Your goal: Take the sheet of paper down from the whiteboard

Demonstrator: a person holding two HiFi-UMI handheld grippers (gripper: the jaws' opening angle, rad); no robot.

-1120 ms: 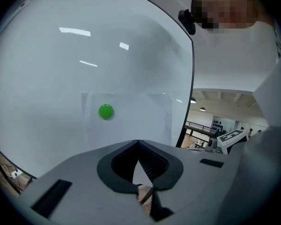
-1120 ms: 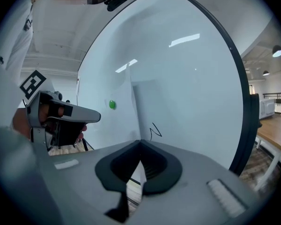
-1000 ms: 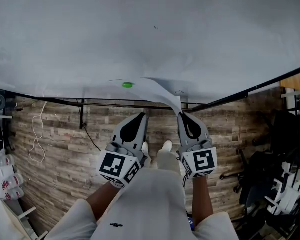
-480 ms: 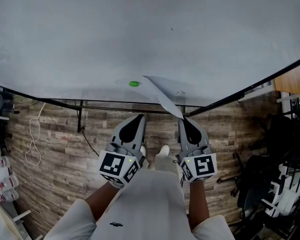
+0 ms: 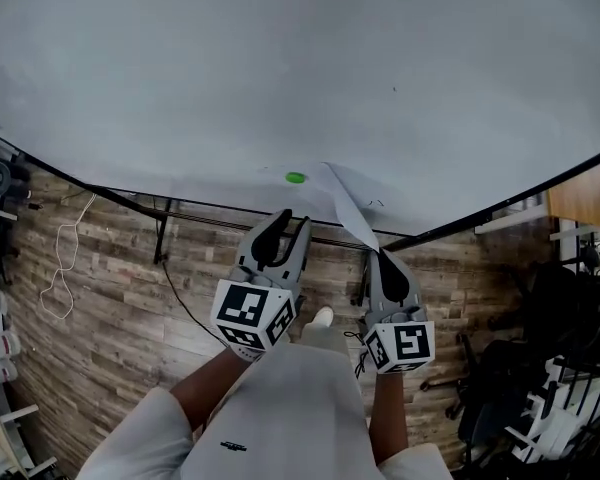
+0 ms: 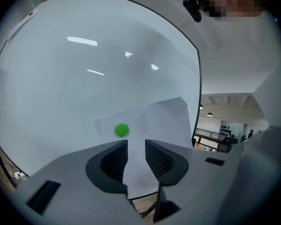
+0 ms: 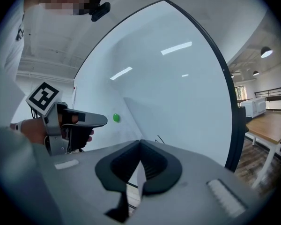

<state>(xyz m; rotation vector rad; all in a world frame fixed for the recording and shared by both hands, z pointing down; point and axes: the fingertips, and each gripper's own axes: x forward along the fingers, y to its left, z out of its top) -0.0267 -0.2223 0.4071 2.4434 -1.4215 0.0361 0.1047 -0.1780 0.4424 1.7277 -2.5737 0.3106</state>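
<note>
Your right hand-held gripper pinches the near corner of the flimsy sheet. Your left hand-held gripper, jaws just spreading, holds nothing. Peel gently.

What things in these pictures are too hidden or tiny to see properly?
- The whiteboard: its top, head view, cut off by the picture's edge.
- The sheet of paper: its gripped corner, right gripper view, buried between the right gripper's shut jaws.
- A tiny dark mark beside the paper: head view, too small to identify.
</note>
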